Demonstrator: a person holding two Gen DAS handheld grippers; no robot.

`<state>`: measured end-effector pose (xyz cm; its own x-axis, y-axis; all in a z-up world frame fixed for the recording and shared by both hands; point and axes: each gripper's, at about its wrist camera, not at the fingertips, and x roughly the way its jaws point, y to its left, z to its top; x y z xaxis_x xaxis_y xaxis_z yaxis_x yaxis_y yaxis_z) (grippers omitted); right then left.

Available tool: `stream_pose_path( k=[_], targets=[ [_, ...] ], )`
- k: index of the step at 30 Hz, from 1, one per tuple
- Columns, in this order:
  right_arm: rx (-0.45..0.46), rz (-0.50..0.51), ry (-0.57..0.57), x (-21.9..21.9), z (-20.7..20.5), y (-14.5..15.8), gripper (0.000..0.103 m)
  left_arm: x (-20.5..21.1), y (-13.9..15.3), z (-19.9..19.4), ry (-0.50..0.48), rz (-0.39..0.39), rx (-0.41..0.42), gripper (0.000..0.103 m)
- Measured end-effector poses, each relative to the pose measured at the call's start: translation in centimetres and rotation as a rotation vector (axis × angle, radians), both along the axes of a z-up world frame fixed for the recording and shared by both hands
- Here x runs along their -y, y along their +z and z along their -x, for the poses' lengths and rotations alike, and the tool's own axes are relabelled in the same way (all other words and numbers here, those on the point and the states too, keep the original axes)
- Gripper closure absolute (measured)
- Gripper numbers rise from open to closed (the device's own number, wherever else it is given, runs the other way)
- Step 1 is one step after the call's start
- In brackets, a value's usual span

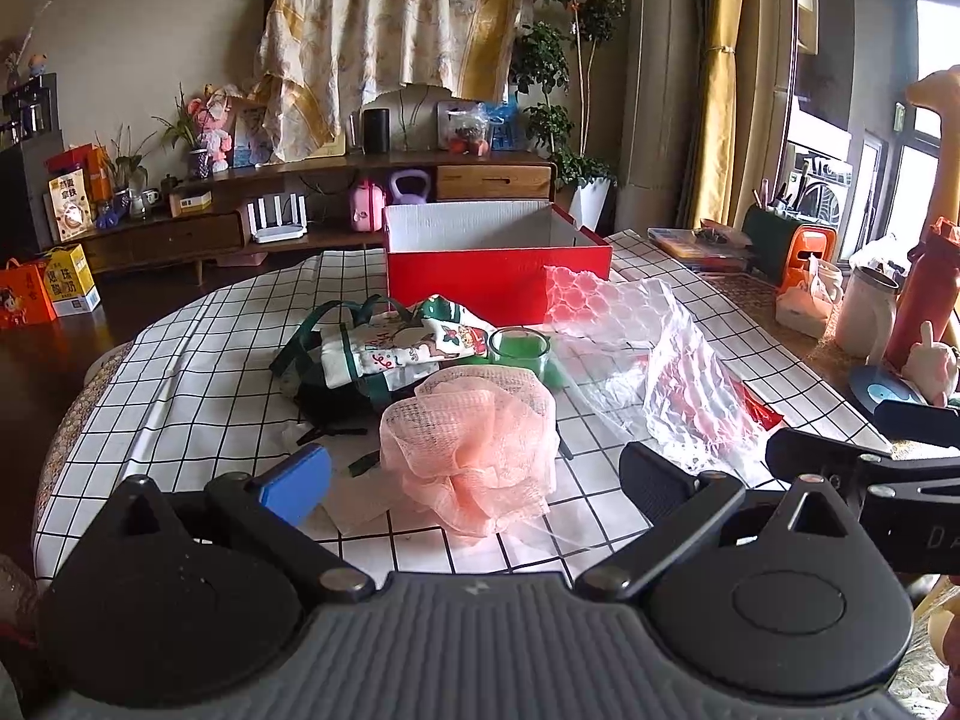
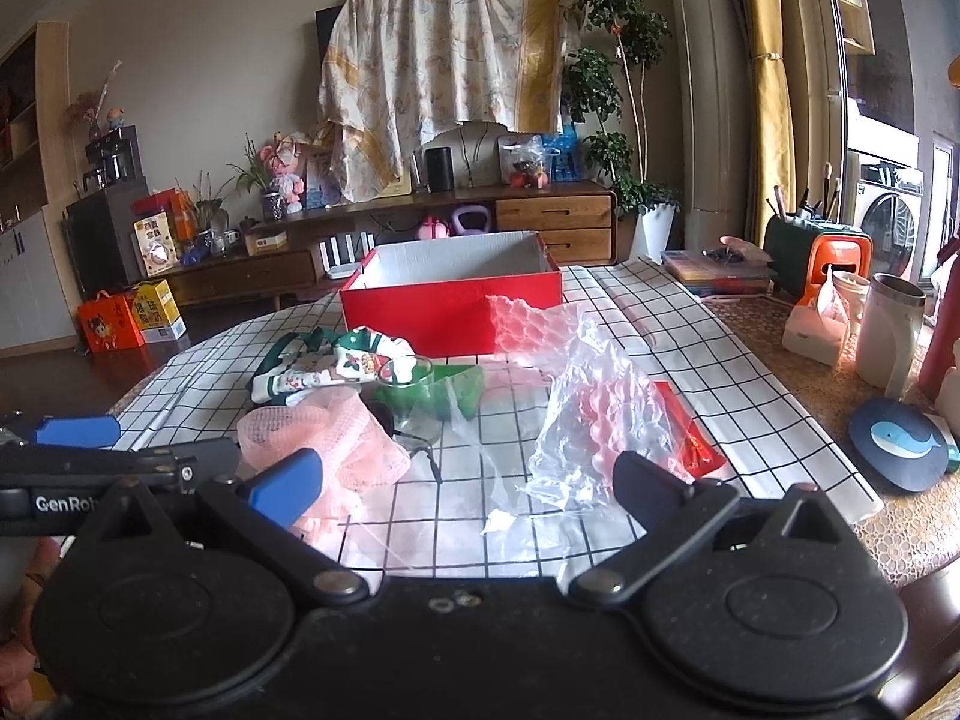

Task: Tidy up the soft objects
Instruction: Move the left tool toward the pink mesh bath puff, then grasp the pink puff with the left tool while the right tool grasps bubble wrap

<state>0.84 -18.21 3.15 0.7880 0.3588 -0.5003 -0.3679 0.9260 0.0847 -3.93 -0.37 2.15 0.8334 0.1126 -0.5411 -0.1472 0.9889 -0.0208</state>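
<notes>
A pink mesh bath pouf (image 1: 471, 450) lies on the checked tablecloth (image 1: 180, 384), just ahead of my open, empty left gripper (image 1: 474, 474). Behind it lie a printed fabric bag with green straps (image 1: 390, 348) and a glass with green contents (image 1: 519, 351). A sheet of clear bubble wrap (image 1: 660, 372) spreads to the right. An open red box (image 1: 498, 282) stands at the back. In the right wrist view my open, empty right gripper (image 2: 468, 480) hovers before the bubble wrap (image 2: 588, 414), with the pouf (image 2: 336, 438) at its left finger and the red box (image 2: 450, 312) beyond.
At the right edge of the table stand a white mug (image 2: 888, 336), a tissue box (image 2: 816, 324), an orange holder (image 2: 837, 258), a whale coaster (image 2: 906, 444) and stacked flat cases (image 2: 720, 270). A red flat packet (image 2: 690, 438) lies under the bubble wrap.
</notes>
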Motion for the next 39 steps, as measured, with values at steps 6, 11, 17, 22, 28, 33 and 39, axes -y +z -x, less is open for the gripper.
stream_pose_path(
  k=[6,11,17,22,28,33,39],
  targets=[
    [0.004,0.045,-0.002,-0.5,-0.1,-0.2,0.0,-0.3,-0.2,-0.1,0.017,-0.001,0.0,0.0],
    [-0.006,0.038,0.023,-0.6,-0.5,-0.3,0.0,-0.5,-0.3,-0.4,0.014,0.002,0.001,0.0],
    [-0.003,0.037,0.036,-0.6,-0.8,-0.4,0.0,-0.4,-0.5,-1.0,0.021,-0.013,-0.003,0.0],
    [0.0,0.04,0.037,-0.6,-0.9,-0.3,0.0,-0.5,-0.7,-1.5,0.019,-0.01,-0.012,0.0],
    [-0.005,0.047,0.041,-0.5,-1.9,-0.6,0.001,-0.6,-1.1,-2.1,0.004,0.003,-0.013,0.0],
    [-0.017,0.067,0.034,-0.2,-3.7,-1.1,0.001,-0.7,-1.9,-3.2,0.005,-0.011,-0.048,0.0],
    [-0.031,0.105,0.042,0.0,-6.7,-1.9,0.003,-1.3,-2.7,-5.0,0.014,-0.021,-0.079,0.0]
  ],
)
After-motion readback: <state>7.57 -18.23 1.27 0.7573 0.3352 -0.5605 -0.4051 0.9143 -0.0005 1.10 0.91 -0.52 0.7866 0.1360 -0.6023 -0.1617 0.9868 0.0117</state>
